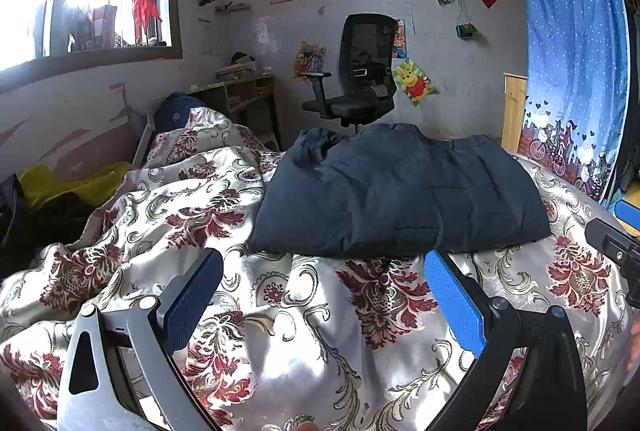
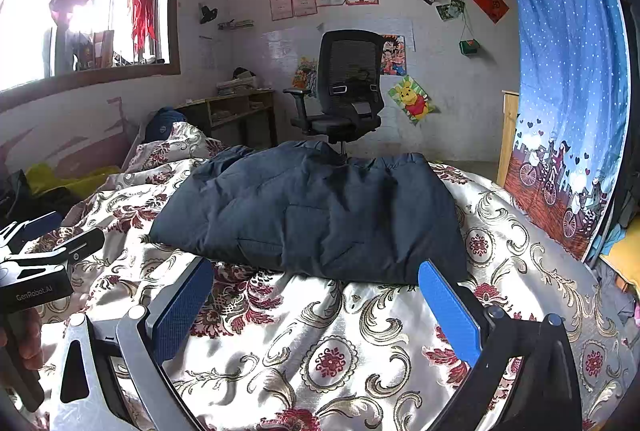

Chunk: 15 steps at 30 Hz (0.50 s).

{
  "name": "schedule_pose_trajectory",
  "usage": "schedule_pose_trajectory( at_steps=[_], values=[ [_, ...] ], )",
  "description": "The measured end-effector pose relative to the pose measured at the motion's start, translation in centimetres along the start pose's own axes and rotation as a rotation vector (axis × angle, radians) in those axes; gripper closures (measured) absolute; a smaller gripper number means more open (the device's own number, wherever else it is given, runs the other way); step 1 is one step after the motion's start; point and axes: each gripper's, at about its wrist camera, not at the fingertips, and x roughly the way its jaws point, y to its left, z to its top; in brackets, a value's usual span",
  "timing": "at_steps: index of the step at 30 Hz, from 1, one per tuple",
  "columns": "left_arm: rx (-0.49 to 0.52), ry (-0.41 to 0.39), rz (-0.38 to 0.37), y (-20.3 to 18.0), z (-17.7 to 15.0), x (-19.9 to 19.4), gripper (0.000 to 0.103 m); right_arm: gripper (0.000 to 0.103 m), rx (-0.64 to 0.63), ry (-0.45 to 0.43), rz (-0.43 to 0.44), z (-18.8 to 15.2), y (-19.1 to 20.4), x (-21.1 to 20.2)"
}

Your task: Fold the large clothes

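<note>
while both tools hang above the floral bedspread (image 1: 304,343), the dark blue padded jacket (image 1: 400,191) lies folded into a thick rectangular bundle on that bedspread, just beyond the fingertips of each. left gripper (image 1: 324,295): jaws spread wide, nothing between them, blue pads clear of the jacket's near edge. right gripper (image 2: 316,299): jaws likewise spread wide and empty, its right-side pad (image 2: 448,315) overlapping the jacket's near right corner in view; contact cannot be confirmed. the jacket (image 2: 312,207) shows quilted seams and a rumpled far edge. behind the jacket stands a black office chair (image 1: 360,71) against the wall. right of the jacket hangs a blue dotted curtain (image 1: 572,51). left of the jacket the bedspread is bunched into folds.
</note>
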Motion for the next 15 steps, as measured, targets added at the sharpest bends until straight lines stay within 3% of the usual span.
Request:
schedule_pose_trajectory(
  at_steps=[15],
  values=[
    [-0.006, 0.008, -0.003, 0.02, -0.08, 0.00, 0.004, 0.000, 0.002, 0.001, 0.000, -0.03, 0.02, 0.01]
  ],
)
